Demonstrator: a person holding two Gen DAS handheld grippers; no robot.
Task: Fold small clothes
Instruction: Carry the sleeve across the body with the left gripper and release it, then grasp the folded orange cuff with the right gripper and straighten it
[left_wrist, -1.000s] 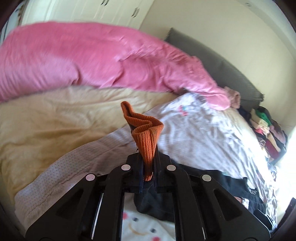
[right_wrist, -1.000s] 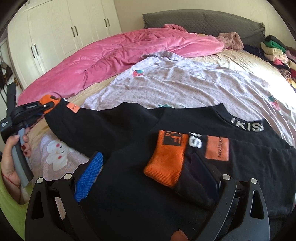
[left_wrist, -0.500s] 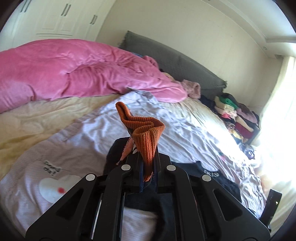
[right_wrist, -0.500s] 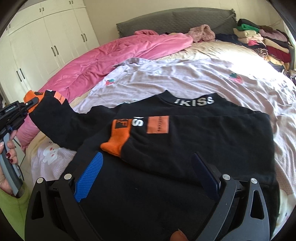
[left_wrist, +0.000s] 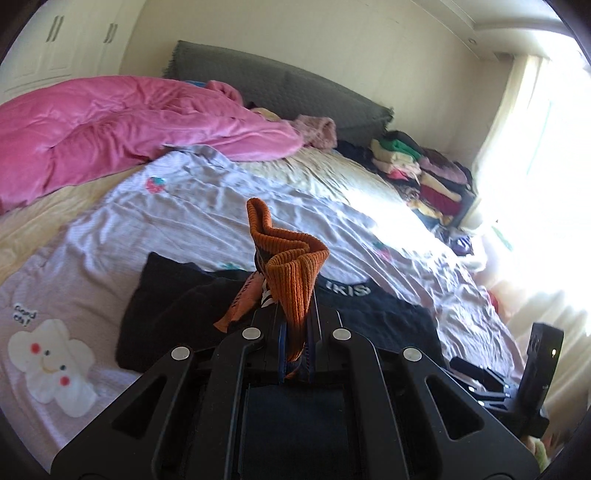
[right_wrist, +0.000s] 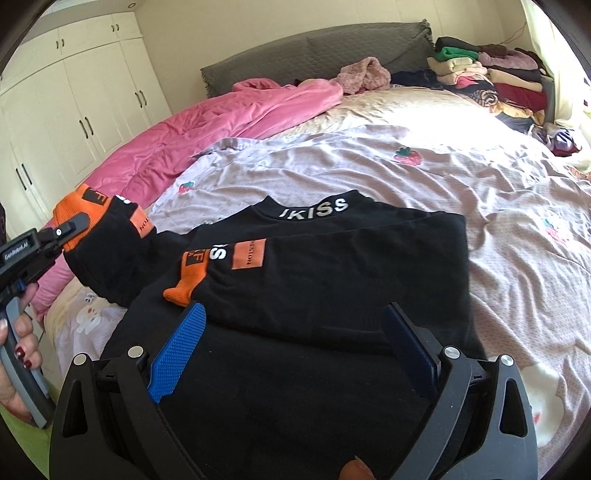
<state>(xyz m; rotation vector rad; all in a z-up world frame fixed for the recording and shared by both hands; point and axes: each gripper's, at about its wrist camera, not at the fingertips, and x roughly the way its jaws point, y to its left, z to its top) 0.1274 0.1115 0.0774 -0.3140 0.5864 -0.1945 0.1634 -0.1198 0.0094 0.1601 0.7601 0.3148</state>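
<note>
A black sweater (right_wrist: 332, 280) with "IKISS" on its collar lies flat on the lilac sheet (right_wrist: 406, 177). One sleeve is folded across its chest and ends in an orange cuff (right_wrist: 188, 280). The other sleeve is lifted off the bed at the left. My left gripper (right_wrist: 70, 230) is shut on that sleeve's orange cuff (right_wrist: 79, 210), and a hand (right_wrist: 18, 362) grips its handle. In the left wrist view the cuff (left_wrist: 291, 266) stands bunched between the shut left gripper (left_wrist: 295, 332), above the sweater (left_wrist: 166, 306). My right gripper (right_wrist: 295, 332) is open over the sweater's lower half, nothing between its fingers.
A pink duvet (right_wrist: 229, 125) lies along the bed's left side. Folded clothes (right_wrist: 491, 74) are stacked against the grey headboard (right_wrist: 314, 51) at the far right. White wardrobe doors (right_wrist: 74, 110) stand to the left. Bright window light washes out the right edge.
My left gripper has carried the orange cuff from beyond the bed's left side in toward the sweater's body. The right gripper has drawn back from the folded sleeve and stays open.
</note>
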